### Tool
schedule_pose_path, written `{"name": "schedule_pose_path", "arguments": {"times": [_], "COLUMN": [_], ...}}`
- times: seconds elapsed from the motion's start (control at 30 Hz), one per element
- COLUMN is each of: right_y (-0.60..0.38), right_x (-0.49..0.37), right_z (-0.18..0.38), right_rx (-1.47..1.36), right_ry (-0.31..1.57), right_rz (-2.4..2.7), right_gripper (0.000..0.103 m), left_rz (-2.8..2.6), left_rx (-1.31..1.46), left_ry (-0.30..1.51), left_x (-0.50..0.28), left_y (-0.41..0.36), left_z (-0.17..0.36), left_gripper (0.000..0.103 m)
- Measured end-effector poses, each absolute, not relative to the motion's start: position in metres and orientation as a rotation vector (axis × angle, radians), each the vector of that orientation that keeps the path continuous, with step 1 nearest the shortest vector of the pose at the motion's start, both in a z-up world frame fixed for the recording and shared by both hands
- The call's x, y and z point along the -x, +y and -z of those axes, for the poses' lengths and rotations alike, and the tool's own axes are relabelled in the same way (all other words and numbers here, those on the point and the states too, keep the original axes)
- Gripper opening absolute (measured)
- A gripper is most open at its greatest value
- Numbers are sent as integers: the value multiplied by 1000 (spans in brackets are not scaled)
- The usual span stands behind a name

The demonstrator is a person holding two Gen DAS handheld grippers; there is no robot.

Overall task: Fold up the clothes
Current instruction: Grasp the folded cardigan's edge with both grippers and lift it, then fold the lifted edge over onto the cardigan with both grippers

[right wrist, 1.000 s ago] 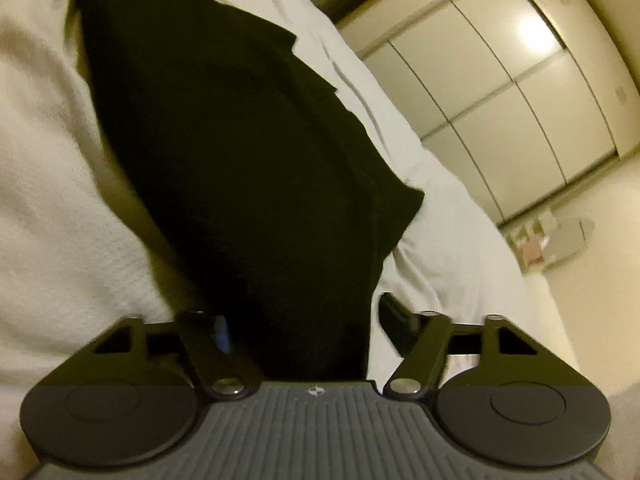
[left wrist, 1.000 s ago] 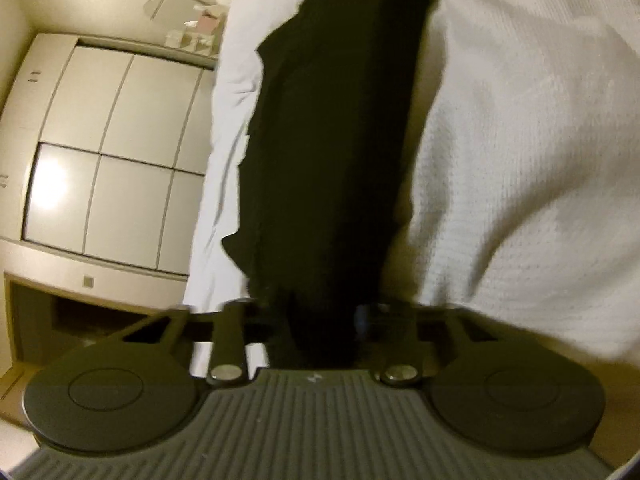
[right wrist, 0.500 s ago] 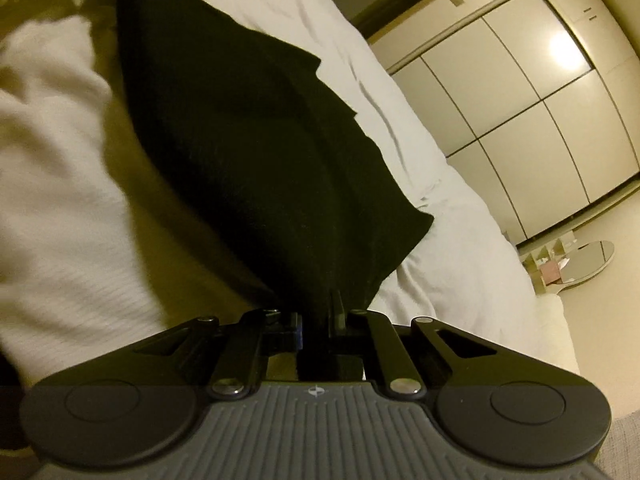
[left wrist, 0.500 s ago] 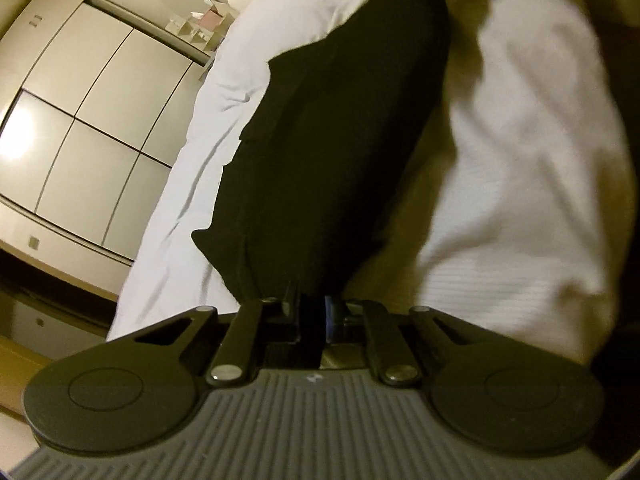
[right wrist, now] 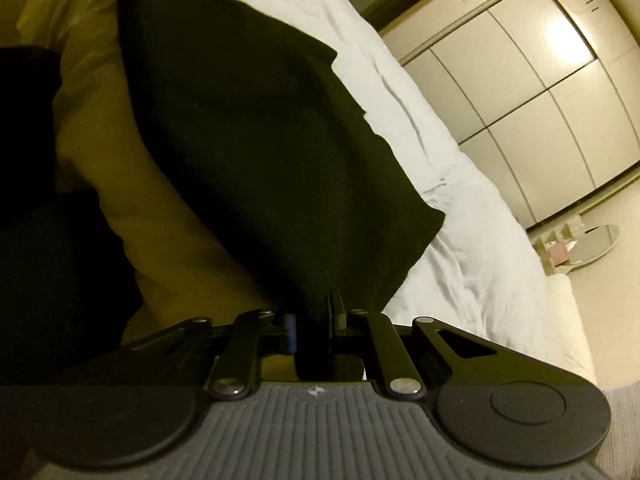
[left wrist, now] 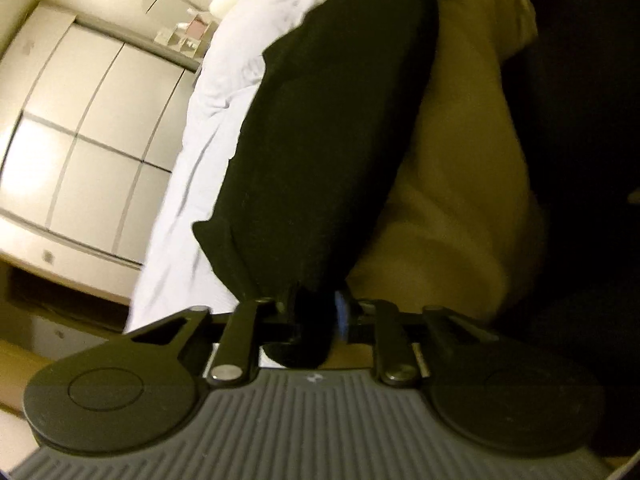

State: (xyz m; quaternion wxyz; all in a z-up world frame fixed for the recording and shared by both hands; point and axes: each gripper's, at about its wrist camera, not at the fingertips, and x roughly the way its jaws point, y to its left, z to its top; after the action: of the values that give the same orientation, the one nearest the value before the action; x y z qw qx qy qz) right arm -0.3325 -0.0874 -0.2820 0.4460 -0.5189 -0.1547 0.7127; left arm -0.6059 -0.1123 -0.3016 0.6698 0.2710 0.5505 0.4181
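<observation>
The left gripper (left wrist: 318, 312) has its jaws pinched tight on one end of the black garment (left wrist: 328, 128), and the right gripper (right wrist: 316, 316) clamps the other end; the cloth hangs stretched between them above the bed (right wrist: 460, 216), beside a tan blanket (right wrist: 168, 200).

The black garment (right wrist: 256, 152) hangs stretched above the bed (right wrist: 460, 216), blocking the middle. Beyond the bed's far edge, floor lies open up to the wardrobe (right wrist: 532, 92).

White rumpled bedsheet (left wrist: 208, 128) covered bed. Cream panelled wardrobe (right wrist: 532, 92) stood beyond. Round mirror (right wrist: 596, 242) and small boxes (left wrist: 188, 34) lay near bed's edge.
</observation>
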Motion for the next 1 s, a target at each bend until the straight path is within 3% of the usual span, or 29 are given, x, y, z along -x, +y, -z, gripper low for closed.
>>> {"name": "schedule_pose_path", "arguments": {"times": [0.03, 0.1, 0.17, 0.23, 0.3, 0.43, 0.73, 1.0], "right_y": [-85, -79, -80, -82, -84, -80, -18, 104], "right_x": [333, 334, 332, 328, 325, 321, 296, 257], "right_z": [286, 294, 301, 304, 302, 283, 170, 88], "right_rx": [1290, 1300, 1316, 1324, 1321, 1332, 1221, 1111], "right_ry": [-392, -409, -439, -448, -438, -456, -257, 89], "right_rz": [-1755, -1735, -1706, -1701, -1729, -1781, -2017, -2230], "right_gripper": [16, 34, 41, 36, 12, 9, 9, 9], "left_rz": [-942, -935, -916, -894, -891, -921, -923, -931], "left_rx": [-639, -700, -732, -731, -728, -640, -483, -215], "left_ry": [1257, 1292, 1315, 1319, 1305, 1233, 1073, 942], "left_x": [604, 604, 606, 608, 608, 611, 623, 648], "left_y": [-111, -107, -103, -101, -101, -91, -27, 83], "left_z": [308, 320, 327, 331, 326, 291, 186, 123], "left_gripper": [26, 31, 31, 21, 17, 14, 14, 15]}}
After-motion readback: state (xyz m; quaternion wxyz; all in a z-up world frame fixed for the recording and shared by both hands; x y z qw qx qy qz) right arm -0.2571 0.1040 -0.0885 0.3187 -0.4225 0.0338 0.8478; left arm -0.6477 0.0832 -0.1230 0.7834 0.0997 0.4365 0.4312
